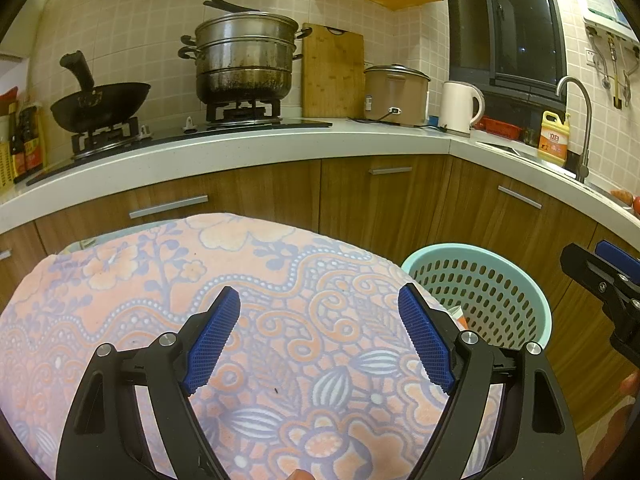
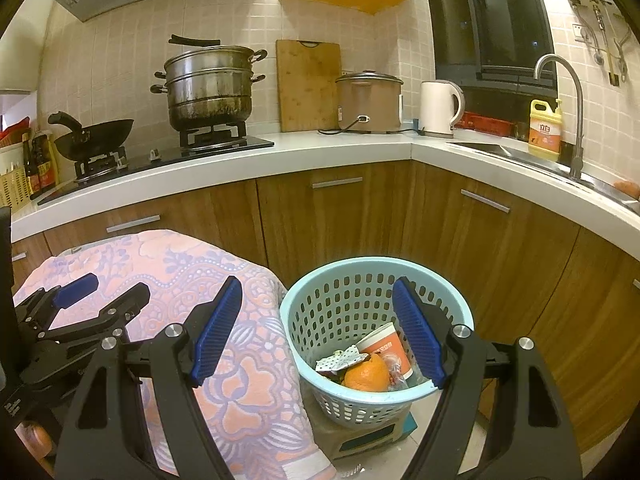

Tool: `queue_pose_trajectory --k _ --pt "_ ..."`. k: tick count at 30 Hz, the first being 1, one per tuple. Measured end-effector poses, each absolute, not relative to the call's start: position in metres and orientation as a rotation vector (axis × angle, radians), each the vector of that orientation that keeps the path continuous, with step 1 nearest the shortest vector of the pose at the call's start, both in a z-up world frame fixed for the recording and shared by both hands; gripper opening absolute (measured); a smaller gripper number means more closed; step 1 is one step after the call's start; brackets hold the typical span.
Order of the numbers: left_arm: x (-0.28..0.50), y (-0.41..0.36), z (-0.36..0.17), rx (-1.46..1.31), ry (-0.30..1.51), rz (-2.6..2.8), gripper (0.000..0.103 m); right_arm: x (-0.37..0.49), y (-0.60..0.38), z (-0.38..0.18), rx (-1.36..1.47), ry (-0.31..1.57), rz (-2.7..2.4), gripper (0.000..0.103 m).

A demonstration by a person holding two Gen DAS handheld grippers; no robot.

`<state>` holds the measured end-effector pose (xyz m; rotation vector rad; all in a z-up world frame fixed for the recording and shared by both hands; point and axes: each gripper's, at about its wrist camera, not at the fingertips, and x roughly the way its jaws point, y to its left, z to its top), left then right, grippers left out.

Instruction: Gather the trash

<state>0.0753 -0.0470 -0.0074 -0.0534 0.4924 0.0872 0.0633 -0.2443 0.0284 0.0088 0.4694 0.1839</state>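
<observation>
A light-blue perforated basket [image 2: 304, 344] stands beside the cloth-covered table; in it lie an orange peel [image 2: 366, 374], a paper cup [image 2: 386, 346] and a crumpled wrapper [image 2: 340, 360]. My right gripper [image 2: 318, 292] hovers open above the basket's near rim, nothing between its blue pads. My left gripper [image 1: 320, 300] hangs open over the pink and purple floral cloth [image 1: 280, 280], empty. In the left wrist view the basket [image 1: 500, 280] is at the right, with the right gripper's fingers [image 1: 612, 256] at the far right edge. The left gripper's fingers [image 2: 76, 290] show at the left in the right wrist view.
The basket rests on a box [image 2: 372, 436] on the floor. Behind run wooden cabinets [image 2: 340, 216] under a white counter [image 2: 280, 152] with a wok [image 2: 96, 138], steamer pot [image 2: 208, 88], cutting board [image 2: 308, 84], rice cooker [image 2: 368, 100], kettle [image 2: 438, 108], sink tap [image 2: 568, 100] and detergent bottle [image 2: 544, 130].
</observation>
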Motion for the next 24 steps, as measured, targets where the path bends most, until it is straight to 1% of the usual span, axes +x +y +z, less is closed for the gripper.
queue_pose_trajectory --k 24 --pt "0.0754 -0.0460 -0.0069 -0.062 0.494 0.092 0.081 0.0660 -0.2423 0.0196 0.002 0.483 0.188 0.074"
